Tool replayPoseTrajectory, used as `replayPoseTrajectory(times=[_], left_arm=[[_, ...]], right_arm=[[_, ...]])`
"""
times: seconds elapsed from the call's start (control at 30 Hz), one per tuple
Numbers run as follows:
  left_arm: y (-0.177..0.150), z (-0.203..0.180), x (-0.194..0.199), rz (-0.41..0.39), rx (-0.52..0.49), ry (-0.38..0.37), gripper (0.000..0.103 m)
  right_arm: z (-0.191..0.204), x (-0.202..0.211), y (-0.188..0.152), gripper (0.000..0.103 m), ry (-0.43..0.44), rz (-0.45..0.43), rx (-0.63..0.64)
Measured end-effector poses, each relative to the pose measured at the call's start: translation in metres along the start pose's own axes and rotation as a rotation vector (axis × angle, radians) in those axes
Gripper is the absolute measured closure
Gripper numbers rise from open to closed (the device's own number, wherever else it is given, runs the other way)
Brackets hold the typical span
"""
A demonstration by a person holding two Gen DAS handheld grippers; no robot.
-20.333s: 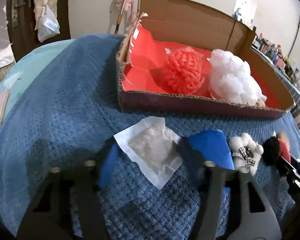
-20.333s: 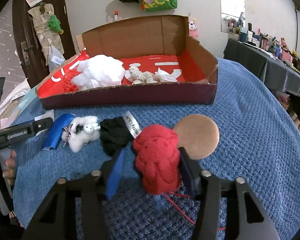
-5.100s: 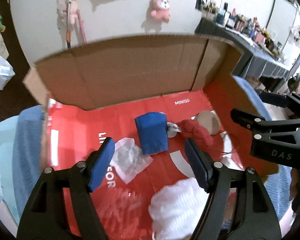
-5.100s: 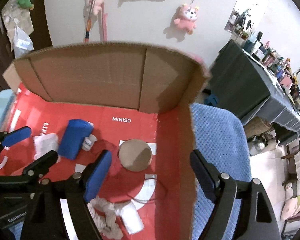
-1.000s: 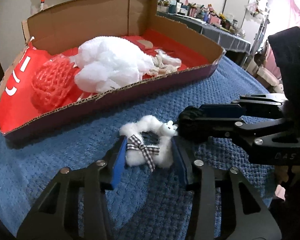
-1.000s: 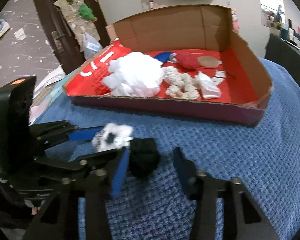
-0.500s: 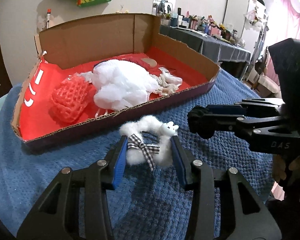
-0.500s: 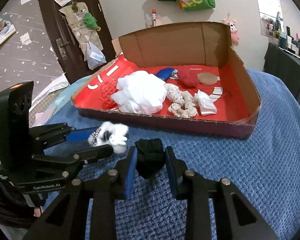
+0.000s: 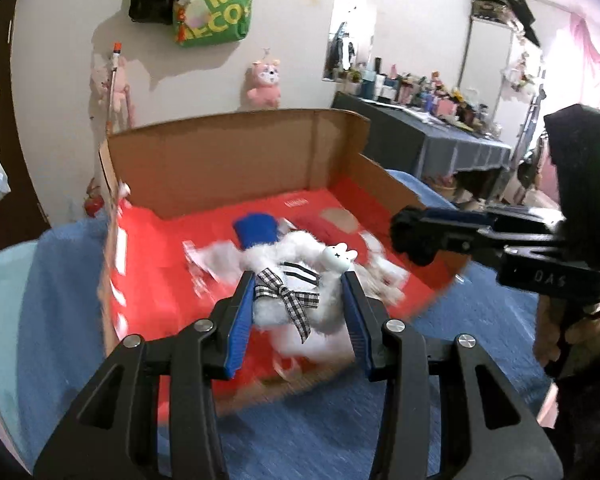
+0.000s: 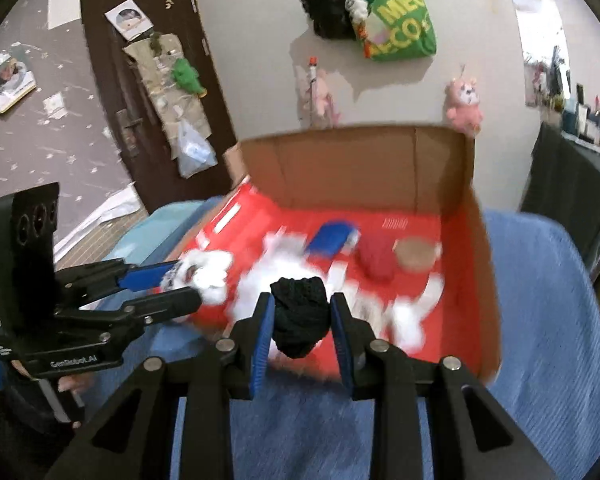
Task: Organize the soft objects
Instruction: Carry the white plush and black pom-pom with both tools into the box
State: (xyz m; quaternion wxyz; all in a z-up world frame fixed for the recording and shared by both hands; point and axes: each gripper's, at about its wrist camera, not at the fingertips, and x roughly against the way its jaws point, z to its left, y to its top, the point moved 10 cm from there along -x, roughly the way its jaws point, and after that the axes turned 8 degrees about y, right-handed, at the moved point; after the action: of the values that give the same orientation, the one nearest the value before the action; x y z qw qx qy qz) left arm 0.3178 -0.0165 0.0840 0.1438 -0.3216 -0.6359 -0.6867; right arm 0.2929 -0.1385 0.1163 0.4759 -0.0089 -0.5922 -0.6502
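Observation:
My left gripper [image 9: 298, 296] is shut on a white fluffy toy [image 9: 296, 300] with a checked bow and a small bunny head. It is held in the air over the front part of the cardboard box [image 9: 236, 164]. My right gripper [image 10: 300, 316] is shut on a black knitted soft object [image 10: 299, 320], also held above the box's front edge [image 10: 488, 364]. In the left wrist view the right gripper [image 9: 412, 240] appears at the right with the black object. In the right wrist view the left gripper [image 10: 188, 280] appears at the left with the white toy.
The box has a red floor [image 10: 452, 320] and holds a blue soft item [image 9: 256, 232], a red knitted ball [image 10: 376, 256], a tan round pad [image 10: 416, 252] and white fluffy things, blurred. It sits on a blue blanket [image 10: 540, 280]. A dark dresser [image 9: 452, 152] stands at the right.
Both grippers have lifted their soft objects off the blanket and moved forward and up, over the box's front. Both views are blurred by motion.

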Motion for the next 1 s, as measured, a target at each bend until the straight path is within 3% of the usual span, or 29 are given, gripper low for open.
replayPoseTrajectory(times=[0.2,0.33,0.73,1.0], left_arm=[[0.029,0.03,-0.047,0.072,-0.001,0.057,0.063],[0.039,0.042,-0.082,0.117,-0.012,0.091,0.063],[0.028,0.074,-0.165,0.291,-0.004,0.169,0.063],[0.021,0.073,-0.186,0.332,-0.021,0.182,0.063]], right_arm=[[-0.027,-0.038,0.054,0.072,-0.075,0.027,0.024],[-0.049,-0.067,0.071,0.072,-0.115,0.072,0.013],[-0.103,-0.143,0.076,0.072,-0.234,0.248,-0.006],[-0.127,-0.17,0.066,0.072,-0.291,0.343,0.002]])
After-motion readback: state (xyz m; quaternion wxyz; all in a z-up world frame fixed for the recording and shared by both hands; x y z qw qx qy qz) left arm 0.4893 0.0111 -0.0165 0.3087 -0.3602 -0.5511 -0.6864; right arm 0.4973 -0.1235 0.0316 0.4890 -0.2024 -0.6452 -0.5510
